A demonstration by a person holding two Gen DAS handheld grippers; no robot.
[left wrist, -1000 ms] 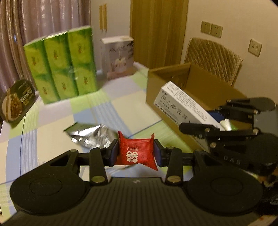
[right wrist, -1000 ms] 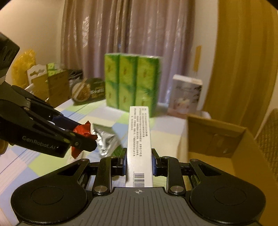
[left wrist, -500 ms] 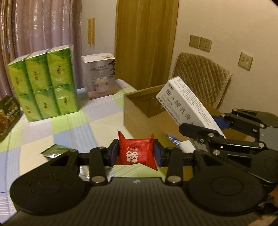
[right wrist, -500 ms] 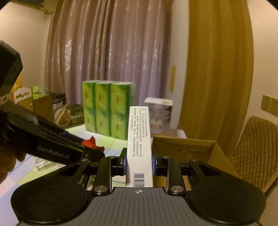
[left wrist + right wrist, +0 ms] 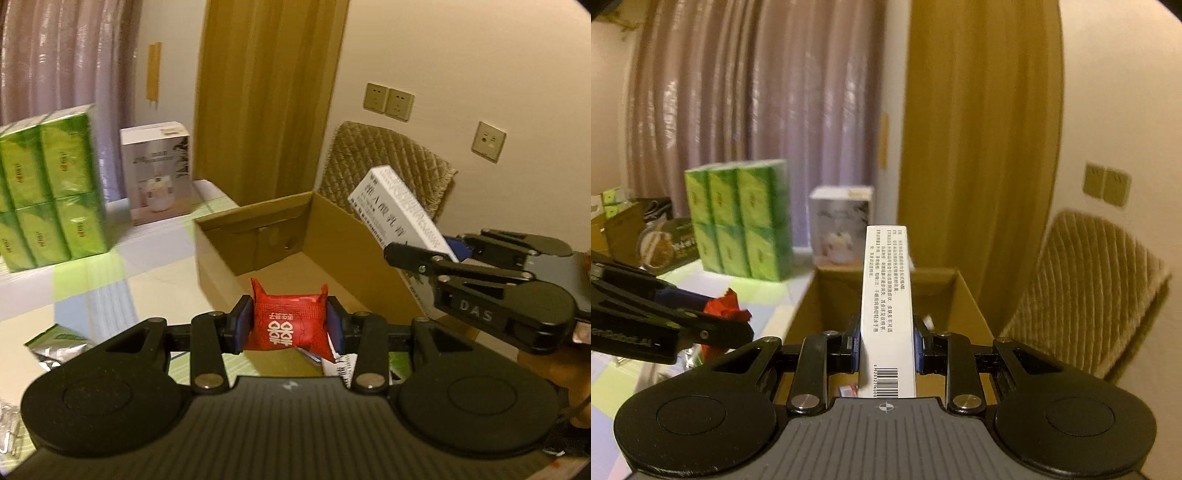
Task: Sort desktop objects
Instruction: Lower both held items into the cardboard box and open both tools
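Item one, red sachet [image 5: 289,322]: a small soft foil-like packet, judged light, crushable and a little slippery, pinched across its middle by the left gripper [image 5: 290,325] and carried above the near rim of the open cardboard box [image 5: 258,236] standing toward the desk's right edge. Item two, long white carton [image 5: 887,314]: judged light, stiff and easily dented, clamped near its barcode end by the right gripper [image 5: 886,341], free end pointing forward over the box. Both grippers tilt gently downward, side by side, the right one slightly ahead.
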